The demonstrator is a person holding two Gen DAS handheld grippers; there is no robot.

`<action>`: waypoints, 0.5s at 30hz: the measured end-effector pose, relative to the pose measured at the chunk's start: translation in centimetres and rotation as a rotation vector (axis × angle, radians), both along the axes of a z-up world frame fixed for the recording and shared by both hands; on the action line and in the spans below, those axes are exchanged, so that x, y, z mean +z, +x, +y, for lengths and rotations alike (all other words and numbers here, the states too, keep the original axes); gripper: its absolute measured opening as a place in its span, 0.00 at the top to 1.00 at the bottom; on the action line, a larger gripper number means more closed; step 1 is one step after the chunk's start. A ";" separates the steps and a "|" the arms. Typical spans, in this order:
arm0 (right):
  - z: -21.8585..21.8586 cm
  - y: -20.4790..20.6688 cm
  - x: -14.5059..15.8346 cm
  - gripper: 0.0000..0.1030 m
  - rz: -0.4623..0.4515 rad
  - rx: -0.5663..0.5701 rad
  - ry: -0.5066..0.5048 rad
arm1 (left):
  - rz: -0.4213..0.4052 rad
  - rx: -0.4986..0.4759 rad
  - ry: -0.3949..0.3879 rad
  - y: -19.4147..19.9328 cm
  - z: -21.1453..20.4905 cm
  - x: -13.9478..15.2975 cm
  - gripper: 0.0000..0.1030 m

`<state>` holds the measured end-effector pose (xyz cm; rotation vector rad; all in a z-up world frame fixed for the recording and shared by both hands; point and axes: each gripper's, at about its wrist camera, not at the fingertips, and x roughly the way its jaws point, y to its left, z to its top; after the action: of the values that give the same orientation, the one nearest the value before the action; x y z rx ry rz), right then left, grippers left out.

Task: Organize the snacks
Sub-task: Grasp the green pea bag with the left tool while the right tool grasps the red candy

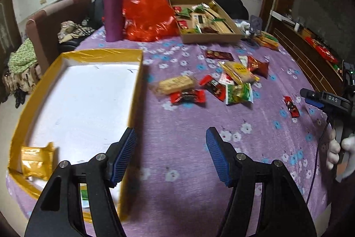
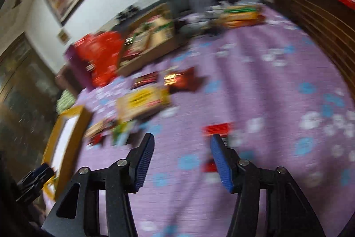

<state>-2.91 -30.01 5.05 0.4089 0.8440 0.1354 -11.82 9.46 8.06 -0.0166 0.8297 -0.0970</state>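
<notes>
A yellow-rimmed box (image 1: 106, 52) with a white floor lies at the left on the purple flowered cloth; one gold packet (image 1: 36, 159) lies in its near corner. Loose snacks lie in a pile (image 1: 208, 86) mid-table: a biscuit pack (image 1: 175, 84), red candies, a green packet, a yellow packet. One red candy (image 1: 291, 107) lies apart at the right. My left gripper (image 1: 170, 152) is open and empty beside the box's right wall. My right gripper (image 2: 182, 157) is open and empty above the cloth, with the red candy (image 2: 218, 129) just beyond its right finger; that view is blurred.
A brown cardboard tray (image 1: 210, 37) holding sorted snacks stands at the back. A red plastic bag (image 1: 146, 10) and a purple cylinder (image 1: 114, 10) stand back left. More packets (image 1: 266, 40) lie at the back right. A wooden cabinet runs along the right edge.
</notes>
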 end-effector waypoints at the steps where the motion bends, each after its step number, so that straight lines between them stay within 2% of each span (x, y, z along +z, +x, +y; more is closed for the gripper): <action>1: -0.8 0.1 -0.4 0.44 0.013 -0.018 -0.002 | 0.011 -0.007 -0.014 0.3 -0.3 -0.3 0.37; 3: -1.4 0.5 -1.2 0.44 0.034 -0.027 -0.002 | 0.029 -0.020 -0.043 0.7 -0.6 -0.7 0.37; 7: 0.1 2.1 -2.6 0.44 0.075 0.007 -0.037 | 0.057 -0.053 -0.092 1.2 -1.3 -1.1 0.37; 11: 3.4 2.8 -3.5 0.44 0.097 0.037 -0.129 | 0.061 -0.073 -0.095 1.6 -1.9 -1.0 0.37; 15: 4.9 2.6 -3.5 0.46 0.097 0.007 -0.223 | 0.068 -0.111 -0.110 2.7 -2.8 -1.0 0.36</action>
<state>-0.34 -25.07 1.57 0.2047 0.9455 0.0273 -9.10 6.66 7.05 -0.0774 0.8923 -0.2477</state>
